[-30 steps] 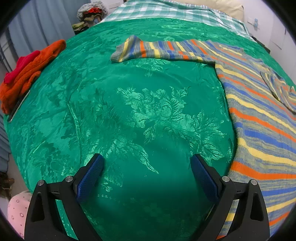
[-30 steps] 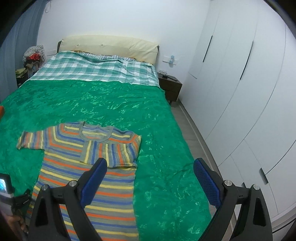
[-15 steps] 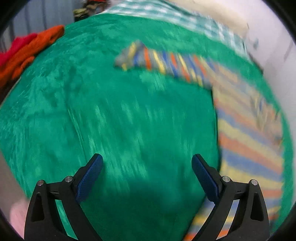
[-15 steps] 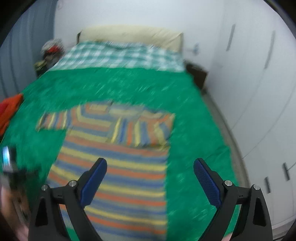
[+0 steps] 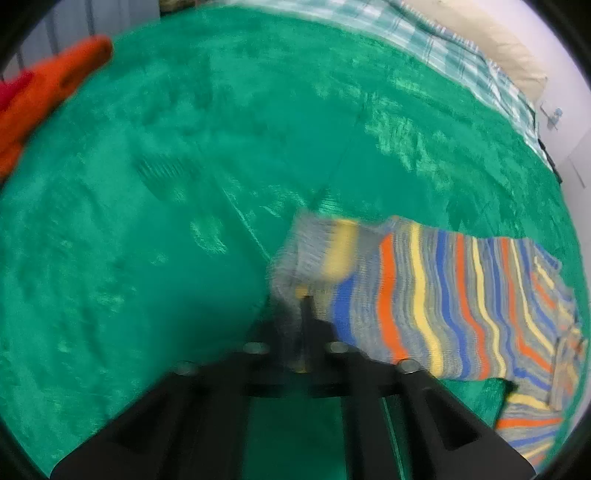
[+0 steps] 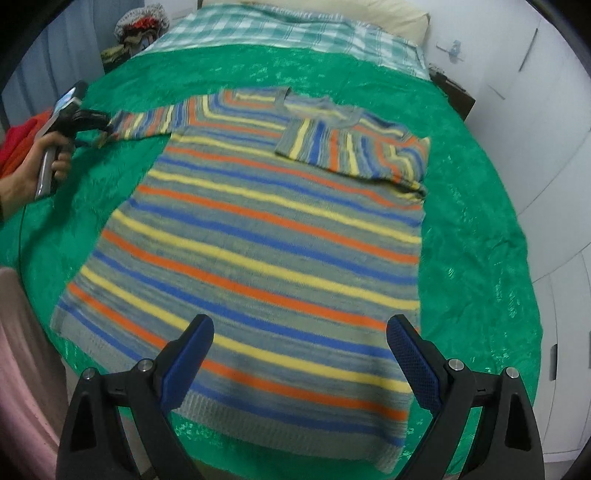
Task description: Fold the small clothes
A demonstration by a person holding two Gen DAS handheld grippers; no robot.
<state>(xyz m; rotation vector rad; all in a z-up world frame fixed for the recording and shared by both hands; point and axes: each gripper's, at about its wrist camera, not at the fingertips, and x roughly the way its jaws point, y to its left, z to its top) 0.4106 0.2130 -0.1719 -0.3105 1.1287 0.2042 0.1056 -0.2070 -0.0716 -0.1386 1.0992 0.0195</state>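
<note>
A striped knit sweater (image 6: 280, 236) in grey, blue, orange and yellow lies flat on the green bedspread (image 6: 472, 229). Its right sleeve (image 6: 354, 147) is folded across the chest. Its left sleeve (image 5: 424, 295) stretches out to the side. My left gripper (image 5: 295, 306) is shut on the cuff of that left sleeve; it also shows in the right wrist view (image 6: 99, 122), held by a hand. My right gripper (image 6: 299, 365) is open and empty above the sweater's hem.
Orange and red clothes (image 5: 48, 96) lie at the bed's left edge. A checked sheet (image 6: 280, 33) and a pillow (image 6: 369, 11) lie at the head. White wardrobes (image 6: 546, 155) stand to the right, a nightstand (image 6: 454, 96) beside the bed.
My left gripper has moved to the sleeve cuff and shut on it. My right gripper has swung left over the sweater's hem, still open.
</note>
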